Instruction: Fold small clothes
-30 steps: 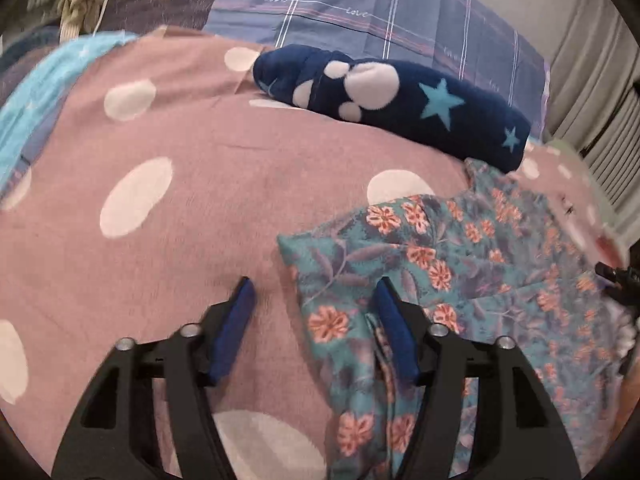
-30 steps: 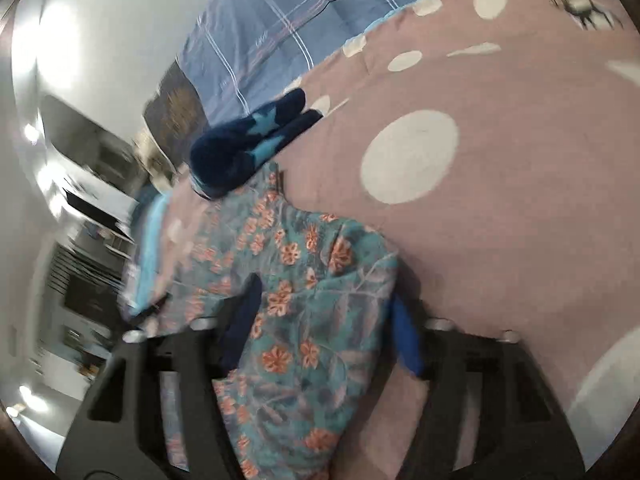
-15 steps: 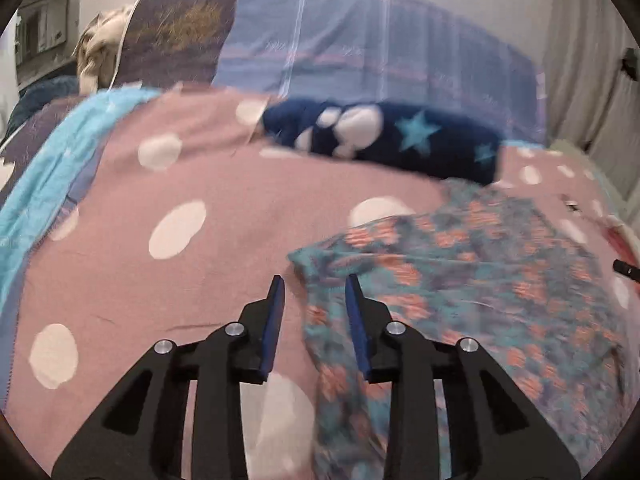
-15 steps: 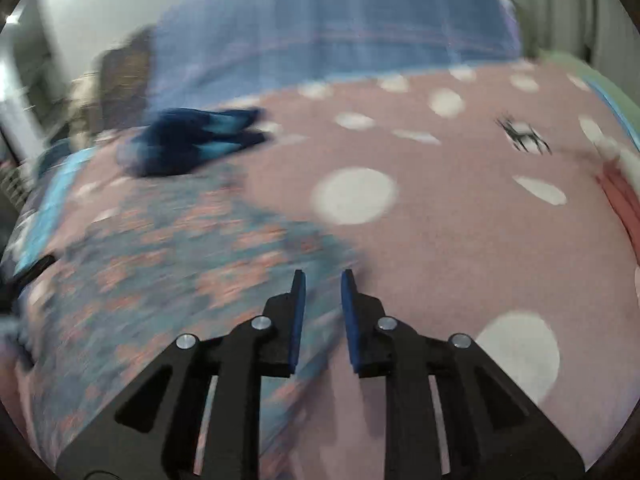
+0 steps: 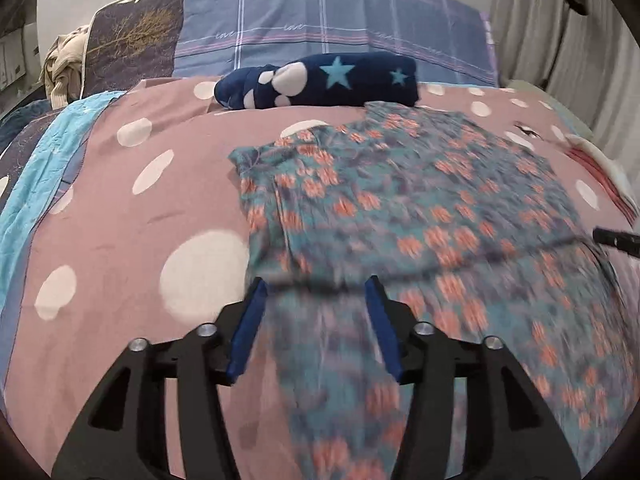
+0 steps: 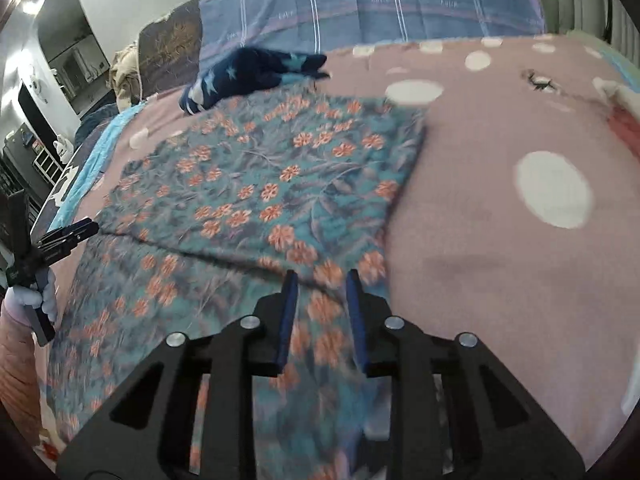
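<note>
A teal garment with orange flowers (image 5: 400,208) lies spread on the pink dotted bedspread (image 5: 140,220), with a fold edge running across it near the fingertips. It also shows in the right wrist view (image 6: 256,192). My left gripper (image 5: 316,284) is open over the garment's near left part, with cloth lying between the blue pads. My right gripper (image 6: 318,274) is partly open over the garment's near right edge, with cloth between its pads. The left gripper appears at the left of the right wrist view (image 6: 68,234).
A folded dark blue fleece with stars and paw print (image 5: 320,80) lies at the far side, by a blue plaid pillow (image 5: 328,20). A light blue blanket (image 5: 40,168) runs along the left. A red and white cloth (image 5: 600,168) lies at the right edge.
Both grippers went from open to nearly shut and have opened again. The garment's far part has been drawn toward me and laid over its near part, and both grippers have pulled back.
</note>
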Tool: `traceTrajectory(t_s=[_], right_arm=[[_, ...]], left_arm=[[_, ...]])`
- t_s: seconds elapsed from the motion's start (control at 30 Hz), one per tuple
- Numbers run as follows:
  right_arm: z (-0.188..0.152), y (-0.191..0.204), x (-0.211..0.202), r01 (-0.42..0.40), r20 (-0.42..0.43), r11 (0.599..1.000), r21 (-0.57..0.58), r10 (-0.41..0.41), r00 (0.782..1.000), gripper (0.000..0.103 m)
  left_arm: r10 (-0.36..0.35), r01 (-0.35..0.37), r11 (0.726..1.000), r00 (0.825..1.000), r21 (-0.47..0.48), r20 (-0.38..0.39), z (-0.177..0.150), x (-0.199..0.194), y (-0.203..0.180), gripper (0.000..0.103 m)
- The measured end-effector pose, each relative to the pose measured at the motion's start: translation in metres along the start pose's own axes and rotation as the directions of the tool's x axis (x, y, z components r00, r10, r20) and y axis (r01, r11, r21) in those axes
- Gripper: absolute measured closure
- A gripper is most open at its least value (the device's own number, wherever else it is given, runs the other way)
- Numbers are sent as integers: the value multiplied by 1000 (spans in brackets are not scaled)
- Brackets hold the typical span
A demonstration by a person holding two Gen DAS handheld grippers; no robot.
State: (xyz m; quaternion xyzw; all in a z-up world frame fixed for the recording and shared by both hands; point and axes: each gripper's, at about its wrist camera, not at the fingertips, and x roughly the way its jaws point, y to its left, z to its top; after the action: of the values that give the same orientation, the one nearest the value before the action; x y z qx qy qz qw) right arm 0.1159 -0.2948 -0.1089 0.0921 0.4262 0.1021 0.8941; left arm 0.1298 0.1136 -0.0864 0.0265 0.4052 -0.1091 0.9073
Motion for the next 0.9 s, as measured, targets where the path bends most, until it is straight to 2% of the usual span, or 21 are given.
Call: traceTrajectory(t_s=[0.17,0.3,0.4,0.53,0.9], right_arm=[[-46,-16,-25,-47,-17,997,68,48,999,69],[-82,-18,-34,-101,-26,986,132,106,994,68],[-98,-15,-44,-123,-7,981,149,125,992,67],[-123,-10,-57,-147,18,974,172,146,989,67],[-192,7,-101,-187,86,961,203,173,981,62]], left_arm=[[-71,67,996,995,-64,-69,-52,-19,14,44],[-154,150,985,987,-85,-45,-78,-37,12,42],[-212,209,975,977,-74,-37,-98,-49,2,30],[-221,221,975,975,-19,-38,-122,-68,-12,29],[-297,299,951,954,-78,39,-178,-111,-11,29]])
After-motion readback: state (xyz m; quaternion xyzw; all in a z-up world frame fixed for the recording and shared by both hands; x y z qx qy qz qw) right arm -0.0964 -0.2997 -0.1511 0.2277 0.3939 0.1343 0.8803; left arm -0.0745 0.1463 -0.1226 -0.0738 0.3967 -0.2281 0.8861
